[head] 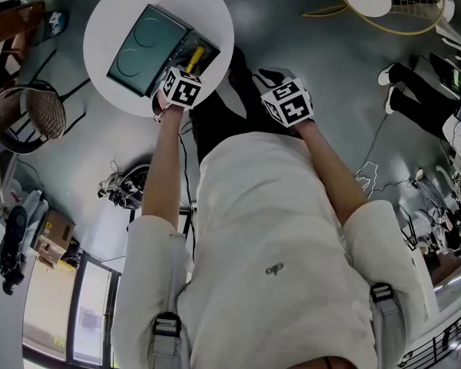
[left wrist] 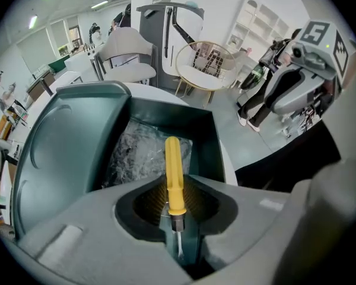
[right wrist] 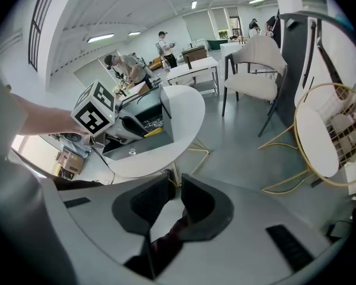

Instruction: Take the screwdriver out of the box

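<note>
Screwdriver [left wrist: 174, 177]: clamped in left gripper [left wrist: 177, 214], long axis in line with it, handle pointing away over box [left wrist: 205, 140]. Right gripper [right wrist: 173, 190]: closed, empty, off the box.

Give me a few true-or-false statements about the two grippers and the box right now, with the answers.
1. The left gripper has its jaws shut on the yellow-handled screwdriver. True.
2. The green box has its lid closed. False: the lid is swung open.
3. The box sits on a round white table. True.
4. The right gripper grips the box. False: it holds nothing and hangs beside the table, over the floor.
</note>
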`<state>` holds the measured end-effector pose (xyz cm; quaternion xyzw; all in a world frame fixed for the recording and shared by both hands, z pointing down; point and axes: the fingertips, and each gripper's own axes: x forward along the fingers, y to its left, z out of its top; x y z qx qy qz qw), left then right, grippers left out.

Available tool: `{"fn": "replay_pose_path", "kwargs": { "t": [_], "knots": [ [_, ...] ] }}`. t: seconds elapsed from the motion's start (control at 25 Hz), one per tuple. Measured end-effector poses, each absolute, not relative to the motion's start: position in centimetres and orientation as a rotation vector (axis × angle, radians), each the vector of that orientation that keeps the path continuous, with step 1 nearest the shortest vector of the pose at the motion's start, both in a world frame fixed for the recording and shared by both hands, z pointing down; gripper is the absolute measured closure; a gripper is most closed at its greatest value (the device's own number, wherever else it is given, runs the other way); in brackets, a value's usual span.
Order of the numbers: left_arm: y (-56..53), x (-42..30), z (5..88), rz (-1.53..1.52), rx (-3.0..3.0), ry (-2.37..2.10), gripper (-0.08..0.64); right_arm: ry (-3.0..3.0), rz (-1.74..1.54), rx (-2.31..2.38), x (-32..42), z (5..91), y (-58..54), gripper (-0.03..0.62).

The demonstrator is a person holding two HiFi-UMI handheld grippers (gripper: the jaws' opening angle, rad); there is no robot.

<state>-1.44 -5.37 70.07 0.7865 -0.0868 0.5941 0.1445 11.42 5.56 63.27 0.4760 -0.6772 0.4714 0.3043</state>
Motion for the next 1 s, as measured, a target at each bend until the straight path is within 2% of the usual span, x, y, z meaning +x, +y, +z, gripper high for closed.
{"fn": "replay_pose_path", "kwargs": {
  "t": [0.28, 0.56, 0.76, 1.0],
  "knots": [
    [-5.1, -1.6, 67.0, 1.666, 2.317, -0.366, 0.468, -1.85, 1.201, 1.262, 11.7, 61.7, 5.0, 0.517],
    [-5.6, -2.4, 58.9, 1.424, 2.443, -0.71, 0.469, -1.978, 1.08, 1.213, 11.7, 59.1, 2.3, 0.523],
    [-5.5, -4.1, 51.0, 1.131, 2.523, -0.955, 0.469, -2.029, 1.0, 1.176, 11.2, 56.4, 0.9, 0.525],
    [-5.6, -10.2, 42.7, 0.651, 2.488, -1.244, 0.469, -2.144, 0.869, 1.144, 6.7, 52.2, -2.5, 0.526]
  ]
}}
